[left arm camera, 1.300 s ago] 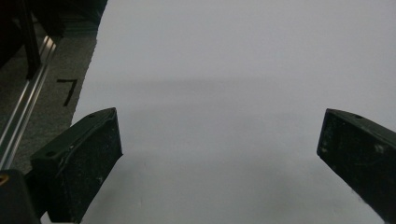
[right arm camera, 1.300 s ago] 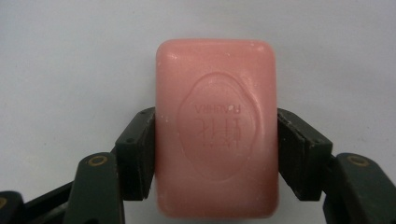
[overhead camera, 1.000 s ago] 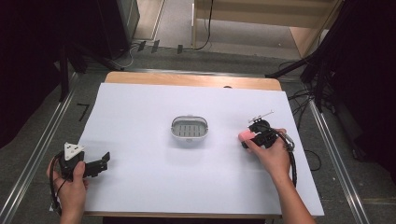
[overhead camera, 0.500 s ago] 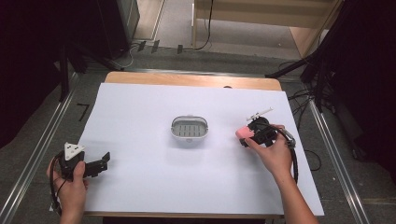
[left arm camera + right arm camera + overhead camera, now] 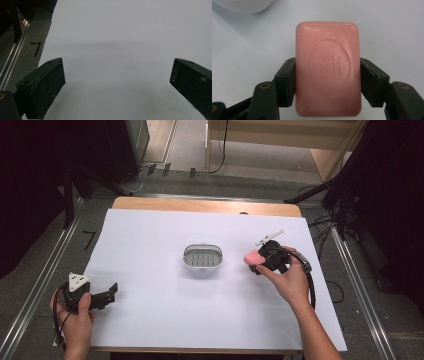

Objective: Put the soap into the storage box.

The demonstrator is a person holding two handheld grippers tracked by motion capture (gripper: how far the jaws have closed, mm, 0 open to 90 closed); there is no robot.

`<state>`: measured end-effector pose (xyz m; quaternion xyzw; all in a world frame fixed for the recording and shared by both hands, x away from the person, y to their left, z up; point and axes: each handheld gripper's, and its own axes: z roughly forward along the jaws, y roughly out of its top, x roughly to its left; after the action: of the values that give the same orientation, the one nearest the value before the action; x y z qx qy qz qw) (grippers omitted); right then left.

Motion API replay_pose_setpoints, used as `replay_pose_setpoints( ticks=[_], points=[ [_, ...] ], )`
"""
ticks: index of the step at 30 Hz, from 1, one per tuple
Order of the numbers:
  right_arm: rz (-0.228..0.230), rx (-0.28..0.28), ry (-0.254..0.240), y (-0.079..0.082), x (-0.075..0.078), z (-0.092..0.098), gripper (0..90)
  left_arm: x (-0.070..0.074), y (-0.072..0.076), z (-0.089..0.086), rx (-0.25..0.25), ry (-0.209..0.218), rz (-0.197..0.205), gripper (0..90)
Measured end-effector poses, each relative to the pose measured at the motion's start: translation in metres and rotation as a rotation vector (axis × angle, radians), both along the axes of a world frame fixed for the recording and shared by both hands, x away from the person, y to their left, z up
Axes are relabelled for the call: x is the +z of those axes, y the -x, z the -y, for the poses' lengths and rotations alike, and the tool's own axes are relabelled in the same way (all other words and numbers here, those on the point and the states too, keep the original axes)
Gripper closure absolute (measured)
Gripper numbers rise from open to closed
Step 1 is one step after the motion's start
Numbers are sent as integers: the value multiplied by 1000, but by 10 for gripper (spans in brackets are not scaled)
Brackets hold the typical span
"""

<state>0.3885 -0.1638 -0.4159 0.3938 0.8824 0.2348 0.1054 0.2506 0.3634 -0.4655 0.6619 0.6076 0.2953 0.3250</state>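
Observation:
A pink bar of soap (image 5: 327, 67) with an embossed oval stamp is clamped between the jaws of my right gripper (image 5: 327, 82), which is shut on its two long sides. In the high view the pink soap (image 5: 251, 256) pokes out to the left of the right gripper (image 5: 256, 263), just right of a white soap dish (image 5: 202, 256) with a slotted floor at the table's middle. My left gripper (image 5: 111, 292) rests at the near left of the table, held by a hand. Its jaws stand wide apart over bare white surface, left gripper (image 5: 117, 77) open and empty.
A white sheet (image 5: 150, 235) covers the wooden table (image 5: 200, 205). Metal rails (image 5: 40, 285) run along both sides on the floor, with cables (image 5: 325, 225) at the right. The soap dish rim (image 5: 242, 7) shows at the top left of the right gripper view.
The right gripper with the soap has shifted slightly left toward the soap dish. The left gripper has stayed put.

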Motion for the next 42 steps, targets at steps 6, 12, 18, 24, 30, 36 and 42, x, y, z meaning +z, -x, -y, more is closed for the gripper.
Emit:
replay_pose_setpoints(
  ticks=[6, 12, 18, 24, 30, 36, 42],
  points=[
    [12, 42, 0, -1, 6, -9, 387, 0, 0, 0, 0, 0, -1, 1],
    [25, 99, -5, -3, 13, -19, 388, 0, 0, 0, 1, 1, -1, 1],
    [42, 157, -4, -5, 19, -29, 388, 0, 0, 0, 2, 2, -2, 1],
    [57, 202, -6, -6, 24, -39, 388, 0, 0, 0, 1, 4, -1, 1],
    [75, 272, 10, -7, 29, -52, 387, 0, 0, 0, 1, 4, 0, 1],
    [86, 325, 13, -9, 30, -63, 387, 0, 0, 0, 2, 7, 1, 1],
    [88, 368, 12, -11, 29, -73, 387, 0, 0, -1, 1, 9, -1, 1]
  ],
)
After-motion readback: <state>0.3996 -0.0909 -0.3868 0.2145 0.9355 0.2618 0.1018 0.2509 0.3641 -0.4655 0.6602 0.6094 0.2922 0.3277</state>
